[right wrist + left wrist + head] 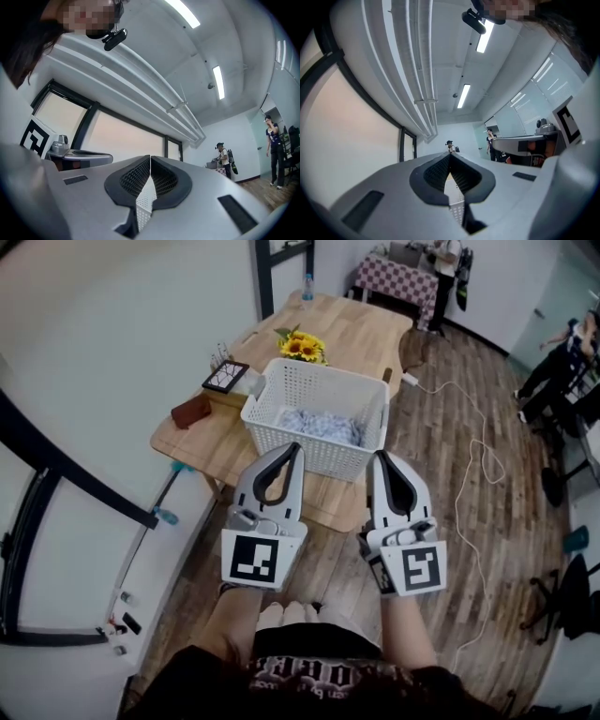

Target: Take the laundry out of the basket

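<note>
Fingers of the left gripper are pressed tip to tip with nothing between them, and the right gripper is likewise closed and empty; in each gripper view only the basket's white mesh shows through the slit below the pads. Both grippers hang side by side just short of the basket, apart from its near wall, so I judge this to be the approach, with nothing lifted out yet. The basket stands at the near edge of the table, and the laundry, a crumpled blue-and-white cloth, lies low inside it toward the near wall. The next move likely calls for parting the jaws, carrying one gripper over the near rim, tipping it down into the basket and pinching a fold of cloth; the high walls mean a steep reach. Past the basket, toward the table's left edge, lie a brown pouch and a dark framed tray, with sunflowers just behind the far rim and a bottle at the far edge. A white cable snakes across the wooden floor to the right, and people stand at the far side of the room near a table with a checked cloth.
</note>
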Demonstrator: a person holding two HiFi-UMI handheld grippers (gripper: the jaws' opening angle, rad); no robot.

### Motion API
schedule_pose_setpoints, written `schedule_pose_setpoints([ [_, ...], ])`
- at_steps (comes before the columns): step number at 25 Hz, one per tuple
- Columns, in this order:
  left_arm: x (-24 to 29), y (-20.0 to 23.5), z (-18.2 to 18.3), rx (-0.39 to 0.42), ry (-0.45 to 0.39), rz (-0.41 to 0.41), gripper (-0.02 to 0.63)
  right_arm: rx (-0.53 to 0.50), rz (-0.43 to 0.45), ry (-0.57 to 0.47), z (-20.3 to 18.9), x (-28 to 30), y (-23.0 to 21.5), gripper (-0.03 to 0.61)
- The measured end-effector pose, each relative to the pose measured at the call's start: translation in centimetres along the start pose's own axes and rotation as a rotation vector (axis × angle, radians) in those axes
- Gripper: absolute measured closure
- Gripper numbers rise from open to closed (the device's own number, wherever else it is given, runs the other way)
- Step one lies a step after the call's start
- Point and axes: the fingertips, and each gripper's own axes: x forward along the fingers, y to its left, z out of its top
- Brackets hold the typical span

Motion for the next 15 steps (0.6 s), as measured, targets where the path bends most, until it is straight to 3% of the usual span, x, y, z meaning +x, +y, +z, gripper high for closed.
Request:
schedule_pose_setpoints([
  [15, 2.7, 0.1, -0.7, -0.004, 0.006, 0.034, 0.615, 0.026, 0.047, 0.001, -1.4, 2.0, -2.9, 0.551],
])
